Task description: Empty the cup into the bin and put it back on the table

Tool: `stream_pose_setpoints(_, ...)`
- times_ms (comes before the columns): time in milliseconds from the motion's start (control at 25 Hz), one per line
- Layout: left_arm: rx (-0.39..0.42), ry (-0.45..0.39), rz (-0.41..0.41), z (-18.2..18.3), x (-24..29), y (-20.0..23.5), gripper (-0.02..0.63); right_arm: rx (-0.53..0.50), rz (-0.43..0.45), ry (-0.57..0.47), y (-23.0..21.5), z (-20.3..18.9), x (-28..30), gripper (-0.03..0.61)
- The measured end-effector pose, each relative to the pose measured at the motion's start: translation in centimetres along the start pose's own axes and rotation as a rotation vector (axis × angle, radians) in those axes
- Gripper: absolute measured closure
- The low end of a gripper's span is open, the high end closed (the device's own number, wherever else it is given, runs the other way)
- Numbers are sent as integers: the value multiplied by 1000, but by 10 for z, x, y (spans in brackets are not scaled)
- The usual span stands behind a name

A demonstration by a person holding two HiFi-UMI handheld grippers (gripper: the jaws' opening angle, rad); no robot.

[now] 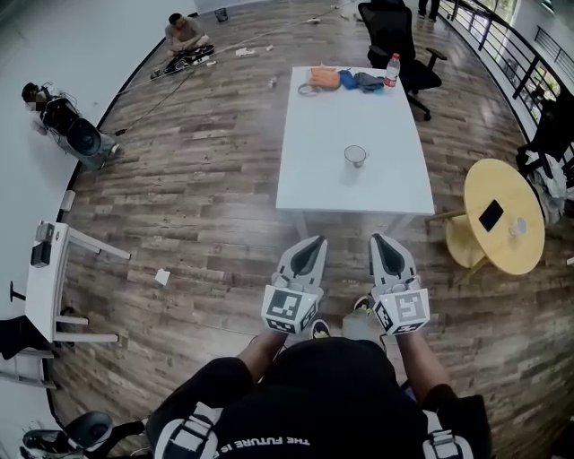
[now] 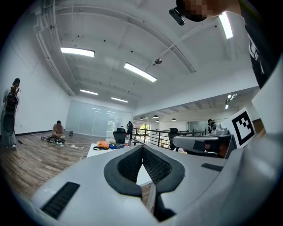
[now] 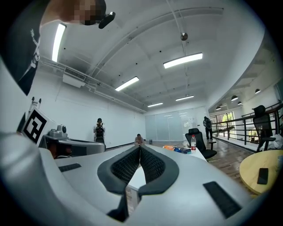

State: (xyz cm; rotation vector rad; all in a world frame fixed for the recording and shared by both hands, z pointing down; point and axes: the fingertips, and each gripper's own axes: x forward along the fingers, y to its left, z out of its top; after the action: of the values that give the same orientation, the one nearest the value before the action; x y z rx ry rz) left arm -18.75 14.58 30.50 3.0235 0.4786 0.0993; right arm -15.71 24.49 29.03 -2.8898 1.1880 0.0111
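Observation:
A clear cup (image 1: 355, 155) stands upright near the middle of the white table (image 1: 314, 170) in the head view. Both grippers hang over the wooden floor just short of the table's near edge, pointing toward it. The left gripper (image 1: 314, 240) is shut with nothing between its pads. The right gripper (image 1: 378, 238) is shut and empty too. In the left gripper view the jaws (image 2: 142, 148) meet in front of the table; the right gripper view shows the same closed jaws (image 3: 139, 148). The cup is hidden in both gripper views. A small dark container (image 1: 221, 14), perhaps the bin, stands by the far wall.
An orange bag (image 1: 324, 78), blue and grey pouches and a bottle (image 1: 392, 70) lie at the table's far end, beside an office chair (image 1: 399, 45). At right stands a round yellow table (image 1: 504, 215) with a phone. A white desk (image 1: 54, 278) stands at left. People are by the far-left wall.

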Motion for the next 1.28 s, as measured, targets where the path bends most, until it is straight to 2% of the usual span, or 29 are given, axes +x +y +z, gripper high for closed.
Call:
stream_pose_setpoints(320, 3, 6, -10, -10, 48, 21, 594, -14, -16, 7, -35, -12, 43, 561)
stream_pose_setpoints(760, -15, 42, -14, -14, 211, 60, 594, 10, 9, 0, -160, -22, 160, 561)
stream_pose_setpoints(1000, -16, 72, 16, -21, 295, 81, 594, 31, 32, 26, -230, -34, 215, 561)
stream_pose_setpoints(1120, -15, 90, 30, -34, 325, 94, 594, 44, 35, 50, -253, -50, 240, 561)
stream_pose_setpoints(1280, -16, 141, 29, -51, 345, 115, 594, 66, 52, 95, -260, -69, 267, 561)
